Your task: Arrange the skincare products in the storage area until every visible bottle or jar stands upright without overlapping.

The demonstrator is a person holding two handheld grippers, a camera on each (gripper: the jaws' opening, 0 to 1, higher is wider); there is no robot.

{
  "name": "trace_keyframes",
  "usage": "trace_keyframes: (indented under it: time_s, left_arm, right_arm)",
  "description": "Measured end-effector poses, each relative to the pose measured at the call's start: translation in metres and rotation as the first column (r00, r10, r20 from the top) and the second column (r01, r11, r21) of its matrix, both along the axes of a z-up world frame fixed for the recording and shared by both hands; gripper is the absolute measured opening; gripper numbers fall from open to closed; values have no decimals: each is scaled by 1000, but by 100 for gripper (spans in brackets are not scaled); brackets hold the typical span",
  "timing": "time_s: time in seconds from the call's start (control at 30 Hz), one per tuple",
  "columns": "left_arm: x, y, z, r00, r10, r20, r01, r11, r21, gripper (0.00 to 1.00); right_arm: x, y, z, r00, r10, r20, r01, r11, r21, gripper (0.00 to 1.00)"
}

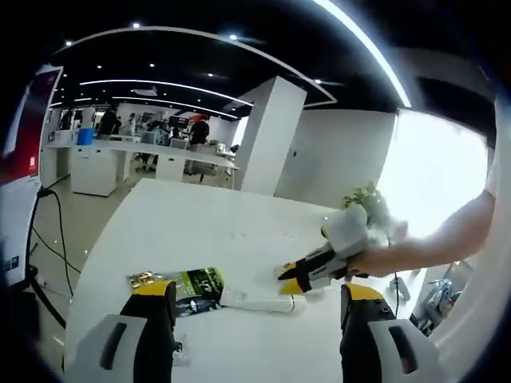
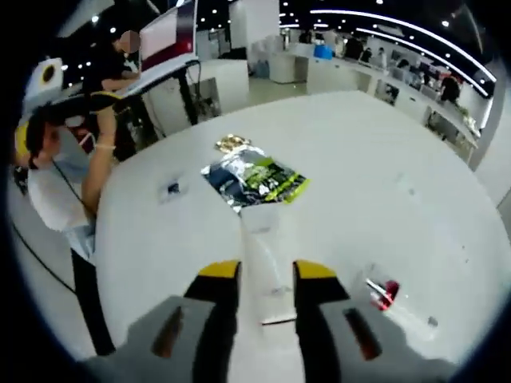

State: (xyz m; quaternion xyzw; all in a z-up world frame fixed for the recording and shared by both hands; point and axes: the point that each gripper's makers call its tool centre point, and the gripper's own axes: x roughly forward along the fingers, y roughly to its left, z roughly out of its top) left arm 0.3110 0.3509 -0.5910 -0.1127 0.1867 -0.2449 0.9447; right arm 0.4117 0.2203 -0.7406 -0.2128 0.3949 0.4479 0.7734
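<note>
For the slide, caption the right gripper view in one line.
Right gripper with jaws astride a white tube lying flat on the white table, beside a foil sachet.

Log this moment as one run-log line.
right gripper: jaws around lying white squeeze tube | left gripper: open, above white table | green-black foil sachet: flat

Open office, white pillar [image 1: 267, 136] (curved ceiling lights).

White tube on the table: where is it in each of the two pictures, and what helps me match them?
Left gripper view: the white tube lies low centre, beside the green packet.
Right gripper view: bottom centre, between the jaws of the right gripper.
Shared landmark: the green packet at one end of the tube.
</note>
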Motion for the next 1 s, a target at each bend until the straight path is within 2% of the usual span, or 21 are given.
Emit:
trace_keyframes:
  time_s: [0.1, 0.23, 0.37, 0.5, 0.63, 0.77, 1.0]
  left_arm:
    - [-3, 4, -1, 1000, 17, -8, -17, 1000, -2, 88]
    - [-5, 7, -1, 1000, 27, -10, -27, 1000, -3, 88]
    - [-8, 13, -1, 999, 41, -12, -41, 999, -1, 88]
    - [-10, 16, -1, 999, 48, -14, -48, 999, 1, 88]
    - [-12, 25, -2, 997, 69, -18, -69, 998, 10, 88]
    - [-12, 29, -1, 996, 84, -19, -84, 996, 14, 88]
    - [-15, 35, -2, 995, 102, -19, -102, 995, 17, 88]
  right_arm:
    - [-2, 2, -17, 999, 22, -40, -24, 999, -47, 38]
    - [0, -5, -33, 998, 49, -50, -55, 990, -127, 37]
    - [3, -7, -46, 995, 65, -71, -76, 984, -163, 39]
    - [1, -8, -50, 994, 69, -86, -84, 978, -188, 40]
    - [5, -12, -62, 990, 111, -84, -128, 960, -248, 40]
    - [10, -12, -61, 990, 92, -107, -114, 966, -231, 38]
    - [11, -12, -61, 990, 97, -104, -118, 966, -228, 27]
